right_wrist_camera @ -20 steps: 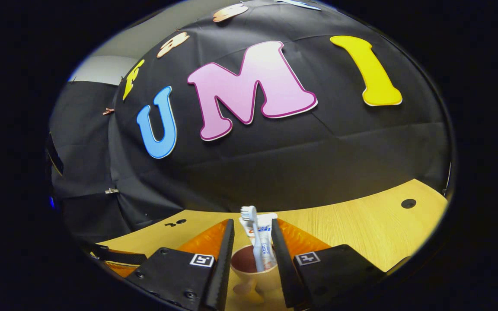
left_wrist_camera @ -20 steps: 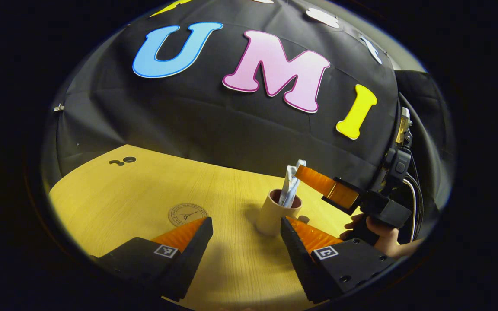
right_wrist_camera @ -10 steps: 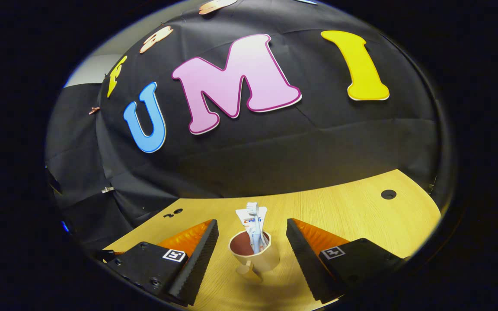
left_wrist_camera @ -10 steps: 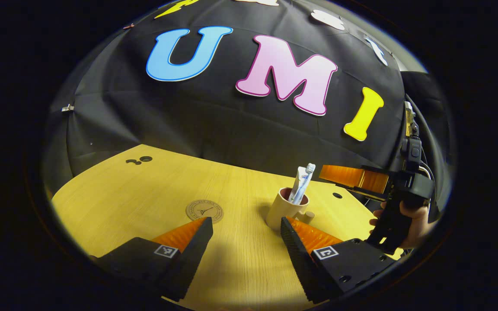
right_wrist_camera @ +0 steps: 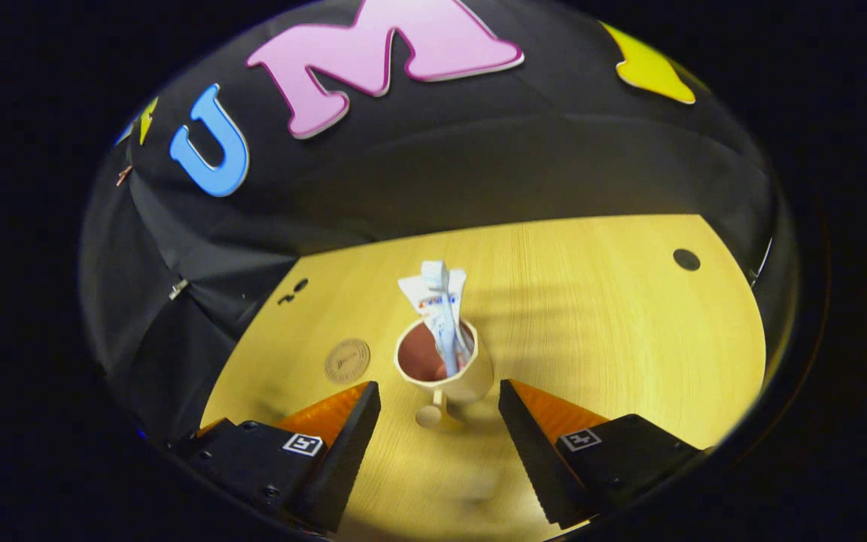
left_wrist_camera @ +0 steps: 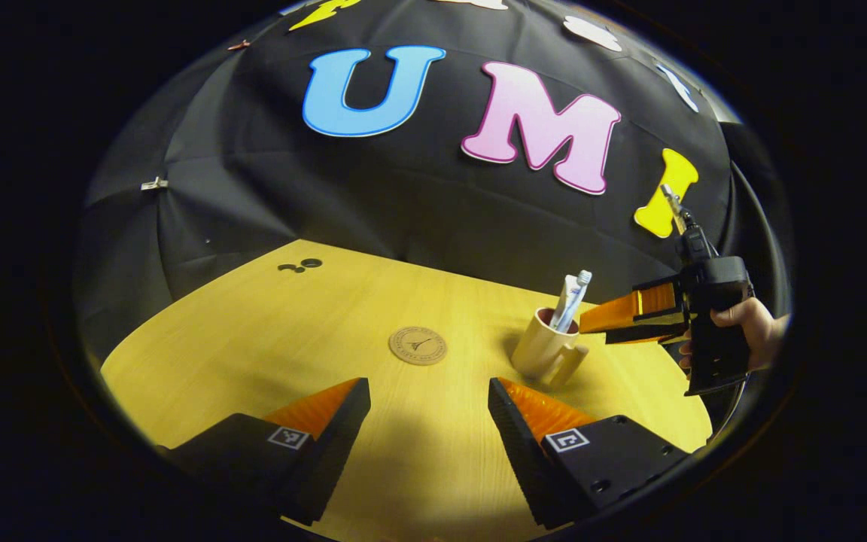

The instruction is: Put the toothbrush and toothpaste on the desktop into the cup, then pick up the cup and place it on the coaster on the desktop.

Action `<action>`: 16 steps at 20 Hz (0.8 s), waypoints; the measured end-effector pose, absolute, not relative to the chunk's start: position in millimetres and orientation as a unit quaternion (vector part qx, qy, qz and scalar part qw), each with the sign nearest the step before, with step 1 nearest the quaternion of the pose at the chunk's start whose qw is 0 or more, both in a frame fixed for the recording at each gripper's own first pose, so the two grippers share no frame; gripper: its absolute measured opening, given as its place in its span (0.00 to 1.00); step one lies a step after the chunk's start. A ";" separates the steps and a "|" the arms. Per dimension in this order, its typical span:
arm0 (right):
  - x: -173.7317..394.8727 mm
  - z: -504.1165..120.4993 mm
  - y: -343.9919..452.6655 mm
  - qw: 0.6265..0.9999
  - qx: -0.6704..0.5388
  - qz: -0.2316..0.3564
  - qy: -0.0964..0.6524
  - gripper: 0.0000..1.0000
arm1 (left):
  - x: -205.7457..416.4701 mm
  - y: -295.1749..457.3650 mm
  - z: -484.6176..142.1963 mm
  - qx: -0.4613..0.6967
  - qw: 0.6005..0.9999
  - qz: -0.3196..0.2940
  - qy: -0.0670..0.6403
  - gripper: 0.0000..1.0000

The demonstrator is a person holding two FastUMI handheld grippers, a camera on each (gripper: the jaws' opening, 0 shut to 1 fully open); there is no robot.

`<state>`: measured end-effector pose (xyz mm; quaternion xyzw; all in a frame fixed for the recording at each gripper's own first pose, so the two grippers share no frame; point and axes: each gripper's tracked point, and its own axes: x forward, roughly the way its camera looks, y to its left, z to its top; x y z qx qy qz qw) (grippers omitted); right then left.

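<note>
In the left gripper view, my left hand-held gripper (left_wrist_camera: 427, 391) sits at six o'clock with its two fingers spread wide apart and nothing between them, only the pale wooden worktop (left_wrist_camera: 253, 339) showing in the gap. Just past the gap, toward twelve o'clock, lies the small round tan coaster with a dark printed emblem (left_wrist_camera: 418, 345), flat on the wood and bare. At about one o'clock from my fingers stands the cream ceramic cup with a dark brown inside (left_wrist_camera: 543, 351), upright, its handle turned toward me. It is beside the coaster, not on it, with a strip of wood between them. The white toothbrush with a blue handle (left_wrist_camera: 575, 297) and the white toothpaste tube (left_wrist_camera: 563, 299) both stand in the cup, leaning toward two o'clock. At three o'clock my other hand (left_wrist_camera: 742, 327) holds the right hand-held gripper (left_wrist_camera: 590, 329); its fingertips come close to the cup's far side without touching it.

In the right gripper view, my right hand-held gripper (right_wrist_camera: 439, 391) is at six o'clock, jaws wide apart and gripping nothing. The cup (right_wrist_camera: 456, 376) stands straight ahead at twelve o'clock, just beyond the fingertips, its handle pointing back into the gap. The toothpaste tube (right_wrist_camera: 420, 290) and toothbrush (right_wrist_camera: 437, 297) rise out of it together. The coaster (right_wrist_camera: 348, 360) lies at ten o'clock, near the cup's left side and apart from it. A dark round hole in the worktop (right_wrist_camera: 591, 301) sits far off at two o'clock.
</note>
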<state>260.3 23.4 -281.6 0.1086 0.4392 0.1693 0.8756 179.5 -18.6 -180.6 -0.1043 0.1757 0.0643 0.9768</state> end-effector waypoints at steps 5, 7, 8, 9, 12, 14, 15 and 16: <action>256.2 -320.9 32.7 0.830 0.066 0.161 0.529 0.96 | 166.2 -3.0 -192.8 -0.131 0.969 0.078 0.194 0.98; 263.1 -331.0 37.1 0.829 0.028 0.162 0.535 1.00 | 162.6 3.6 -194.0 -0.150 0.964 0.084 0.201 0.98; 262.1 -335.2 38.7 0.824 0.017 0.162 0.543 0.96 | 159.6 6.9 -194.2 -0.157 0.963 0.086 0.203 0.98; 259.7 -338.9 42.4 0.816 0.011 0.162 0.554 0.96 | 156.8 9.0 -193.0 -0.161 0.962 0.087 0.204 0.98; 259.5 -348.0 47.2 0.803 0.004 0.155 0.575 0.96 | 148.6 21.2 -190.2 -0.156 0.961 0.095 0.206 0.98; 260.4 -351.7 47.2 0.799 -0.007 0.152 0.582 0.96 | 143.0 26.1 -189.6 -0.157 0.960 0.097 0.210 0.98; 260.7 -353.8 47.4 0.799 -0.014 0.150 0.582 0.96 | 140.3 28.5 -189.4 -0.158 0.959 0.099 0.213 0.97; 260.7 -355.3 46.9 0.798 -0.016 0.148 0.584 0.96 | 137.7 30.7 -190.3 -0.160 0.958 0.101 0.216 0.97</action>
